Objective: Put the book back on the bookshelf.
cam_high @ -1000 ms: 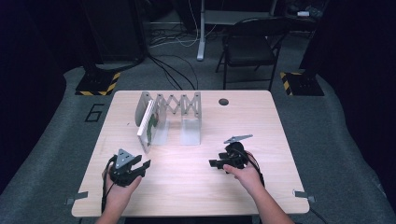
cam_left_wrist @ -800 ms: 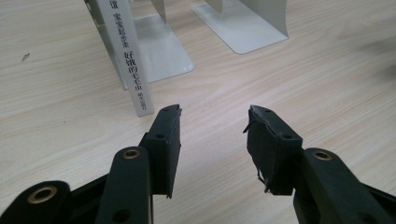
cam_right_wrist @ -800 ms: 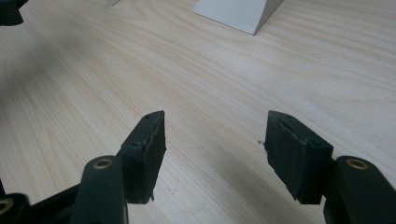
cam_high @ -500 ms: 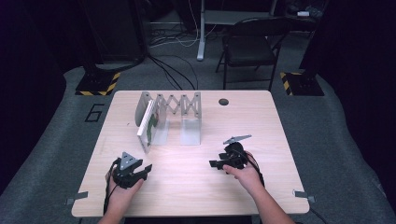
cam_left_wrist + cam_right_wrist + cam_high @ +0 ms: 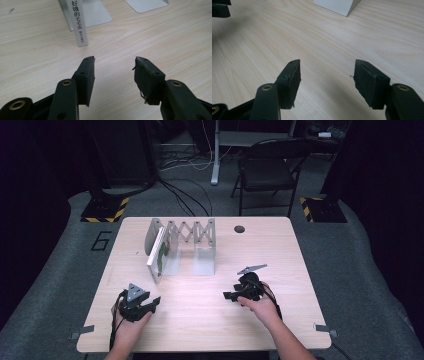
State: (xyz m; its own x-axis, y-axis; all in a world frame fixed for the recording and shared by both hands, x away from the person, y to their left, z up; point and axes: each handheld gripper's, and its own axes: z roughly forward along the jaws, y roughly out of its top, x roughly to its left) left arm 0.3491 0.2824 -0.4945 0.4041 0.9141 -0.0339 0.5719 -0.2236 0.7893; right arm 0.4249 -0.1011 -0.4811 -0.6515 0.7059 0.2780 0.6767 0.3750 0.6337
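Observation:
A thin white book [image 5: 156, 252] with a printed spine [image 5: 79, 25] leans at the left end of a grey expandable book rack [image 5: 192, 231] at the back of the wooden table [image 5: 280, 250]. My left gripper [image 5: 155, 301] is at the near left, in front of the book and pointing toward it. Its jaws [image 5: 113, 61] are open and have just been opening, with bare wood between them. My right gripper [image 5: 227, 296] rests at the near right, aimed left across the table. It is open [image 5: 327, 63] with nothing between its pads.
The rack's flat base plates [image 5: 97, 12] [image 5: 337, 6] lie on the wood ahead of both grippers. A round cable hole [image 5: 239, 228] sits near the far edge. Behind the table stand a folding chair [image 5: 270, 165] and floor cables.
The left hand has shifted slightly at the near left. The right hand, the book and the rack have stayed put.

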